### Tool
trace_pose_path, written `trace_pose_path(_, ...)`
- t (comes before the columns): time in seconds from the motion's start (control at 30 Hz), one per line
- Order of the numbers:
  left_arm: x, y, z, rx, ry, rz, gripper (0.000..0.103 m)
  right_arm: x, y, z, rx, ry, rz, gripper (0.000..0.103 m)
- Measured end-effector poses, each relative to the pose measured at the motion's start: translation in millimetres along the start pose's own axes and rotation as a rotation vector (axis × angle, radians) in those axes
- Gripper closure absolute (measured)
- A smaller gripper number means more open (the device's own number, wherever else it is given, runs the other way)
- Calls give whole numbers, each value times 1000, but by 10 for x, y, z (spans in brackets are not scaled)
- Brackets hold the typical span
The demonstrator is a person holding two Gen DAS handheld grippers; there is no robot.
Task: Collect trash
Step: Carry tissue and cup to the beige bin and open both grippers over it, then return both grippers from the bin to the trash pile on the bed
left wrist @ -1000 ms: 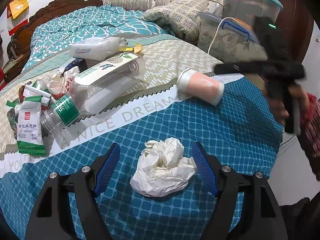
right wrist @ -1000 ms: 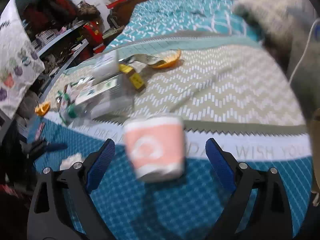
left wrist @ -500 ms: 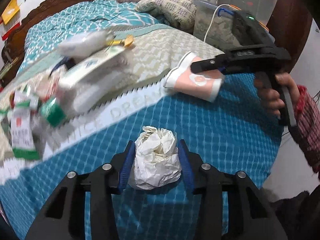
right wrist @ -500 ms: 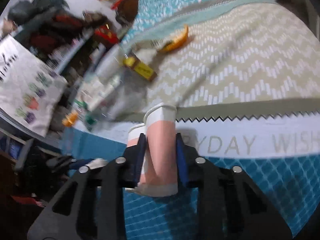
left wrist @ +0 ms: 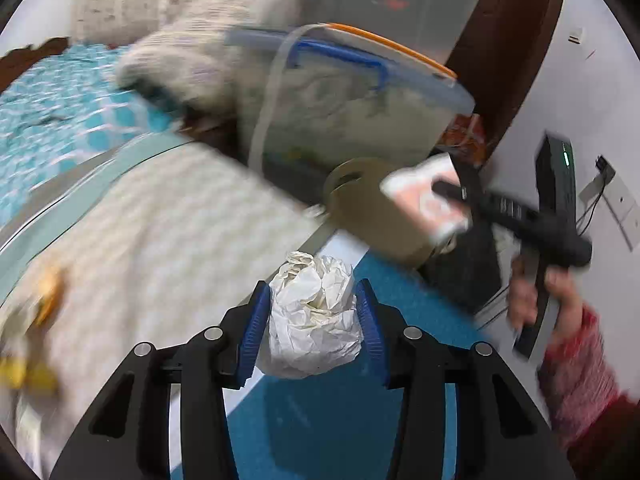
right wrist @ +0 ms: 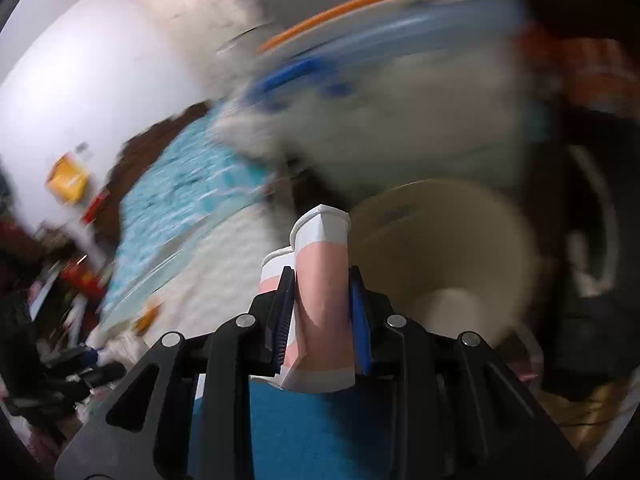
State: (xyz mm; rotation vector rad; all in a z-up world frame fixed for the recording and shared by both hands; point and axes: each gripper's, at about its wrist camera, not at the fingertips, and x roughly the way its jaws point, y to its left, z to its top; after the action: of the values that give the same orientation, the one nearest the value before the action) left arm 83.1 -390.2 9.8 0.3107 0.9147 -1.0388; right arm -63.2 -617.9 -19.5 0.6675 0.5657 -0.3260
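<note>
Tissue (left wrist: 314,316), crumpled into a white wad, sits pinched between the blue pads of our left tongs (left wrist: 312,330), lifted clear of the bed (left wrist: 160,216). Our right tongs (right wrist: 320,312) are clamped on a pink cup (right wrist: 322,280), squashed flat between the pads, its white rim pointing away from us.

Both sets of tongs closed within the last second, the left on the tissue, the right on the cup.

The left view gives what the right cannot: the right tongs seen from outside, black and blurred, with the cup (left wrist: 426,200) at their tip and our hand (left wrist: 548,300) in a red patterned sleeve on the grip. There the cup hangs just beside a beige bin (left wrist: 372,216) off the corner of the bed. It also shows a clear box (left wrist: 352,112) with a blue handle and orange-edged lid behind the bin, and a grey pillow (left wrist: 192,64) beside the box.

The right view gives what the left cannot: the open mouth of the bin (right wrist: 440,248) and its pale inside, just past the cup and a little to the right. It also shows the far wall and a blurred clutter at the left edge. Much of both views is smeared.
</note>
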Motion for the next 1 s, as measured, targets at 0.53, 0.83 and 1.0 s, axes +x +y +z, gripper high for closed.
trace_pose_path(0.53, 1139, -432, 760, -18, 50, -25, 38, 55, -556, 124, 61, -73, -65, 34)
trace_pose_path(0.83, -88, -36, -86, -1, -202, 286, 33, -366, 552, -426, -91, -170, 21, 32)
trace_pose_path(1.0, -681, 363, -743, -97, -227, 452, 33, -484, 1293, -946, -172, -195, 69, 18)
